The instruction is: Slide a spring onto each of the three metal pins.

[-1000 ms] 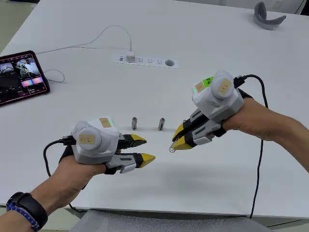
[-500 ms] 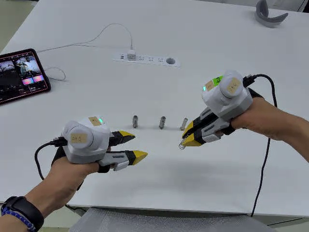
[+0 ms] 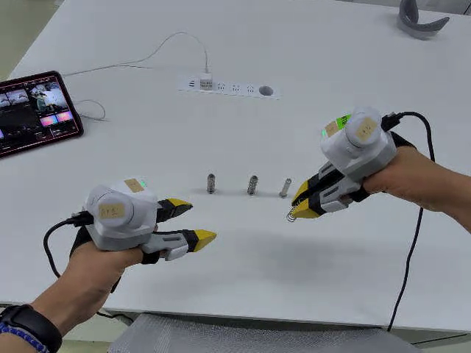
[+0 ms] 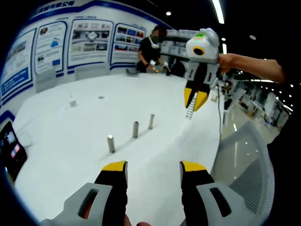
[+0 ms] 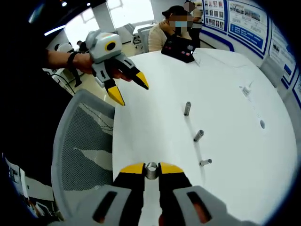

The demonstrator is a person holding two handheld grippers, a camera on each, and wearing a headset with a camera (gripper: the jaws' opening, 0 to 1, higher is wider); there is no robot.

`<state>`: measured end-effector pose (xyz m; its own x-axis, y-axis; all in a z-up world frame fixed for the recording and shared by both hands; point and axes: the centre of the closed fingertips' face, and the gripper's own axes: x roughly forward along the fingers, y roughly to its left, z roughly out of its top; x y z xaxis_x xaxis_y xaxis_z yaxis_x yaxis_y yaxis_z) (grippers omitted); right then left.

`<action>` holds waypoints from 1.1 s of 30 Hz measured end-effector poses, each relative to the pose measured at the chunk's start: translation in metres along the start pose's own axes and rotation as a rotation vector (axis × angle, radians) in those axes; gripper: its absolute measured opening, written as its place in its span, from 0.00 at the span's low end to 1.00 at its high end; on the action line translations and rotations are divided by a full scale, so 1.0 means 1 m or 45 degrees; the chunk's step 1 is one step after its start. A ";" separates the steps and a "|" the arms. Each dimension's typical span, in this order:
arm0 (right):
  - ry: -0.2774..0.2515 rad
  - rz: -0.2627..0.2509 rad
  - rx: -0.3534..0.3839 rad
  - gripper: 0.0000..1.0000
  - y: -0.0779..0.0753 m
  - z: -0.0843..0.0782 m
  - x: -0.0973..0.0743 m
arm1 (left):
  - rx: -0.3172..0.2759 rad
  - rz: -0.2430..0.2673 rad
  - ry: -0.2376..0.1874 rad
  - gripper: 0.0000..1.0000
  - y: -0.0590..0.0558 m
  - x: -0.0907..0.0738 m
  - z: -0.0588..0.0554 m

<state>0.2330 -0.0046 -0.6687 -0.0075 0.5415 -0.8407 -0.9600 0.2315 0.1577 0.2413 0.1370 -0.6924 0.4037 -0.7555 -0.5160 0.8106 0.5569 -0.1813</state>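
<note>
Firstly, at left, your left hand-held gripper (image 3: 194, 220) hovers above the worktop (image 3: 243, 279) with its jaws spread wide and nothing between them. Centre: three metal pins stand in a row on the worktop, namely the left pin (image 3: 211, 183), middle pin (image 3: 252, 184) and right pin (image 3: 285, 187). The first two look ribbed, as though already sleeved. The third looks bare, though it is too small to confirm. Right: your right hand-held gripper (image 3: 301, 210) is pinched onto a spring (image 3: 291, 215), which juts from the tips just beside the right pin, not yet over it. Step in hand, by judgement: threading the last spring. Next, bring the coil's open end over the pin top, align the axes, then lower.
</note>
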 end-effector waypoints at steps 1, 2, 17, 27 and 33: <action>0.007 -0.004 -0.002 0.12 -0.001 -0.002 0.000 | -0.008 0.007 0.001 0.46 0.001 -0.001 -0.001; 0.008 -0.003 -0.002 0.12 -0.002 -0.003 0.000 | -0.013 0.013 0.000 0.47 0.003 -0.001 -0.002; 0.045 -0.038 0.015 0.12 -0.030 -0.022 0.004 | -0.078 0.124 0.021 0.56 0.021 -0.012 -0.014; 0.042 -0.075 0.020 0.12 -0.055 -0.026 0.006 | -0.116 0.171 0.018 0.61 0.027 -0.017 -0.018; 0.042 -0.093 0.027 0.12 -0.067 -0.028 0.006 | -0.143 0.190 0.026 0.66 0.029 -0.017 -0.022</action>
<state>0.2896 -0.0395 -0.6988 0.0529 0.4958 -0.8668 -0.9522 0.2866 0.1058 0.2483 0.1735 -0.7066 0.5062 -0.6552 -0.5608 0.6893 0.6982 -0.1935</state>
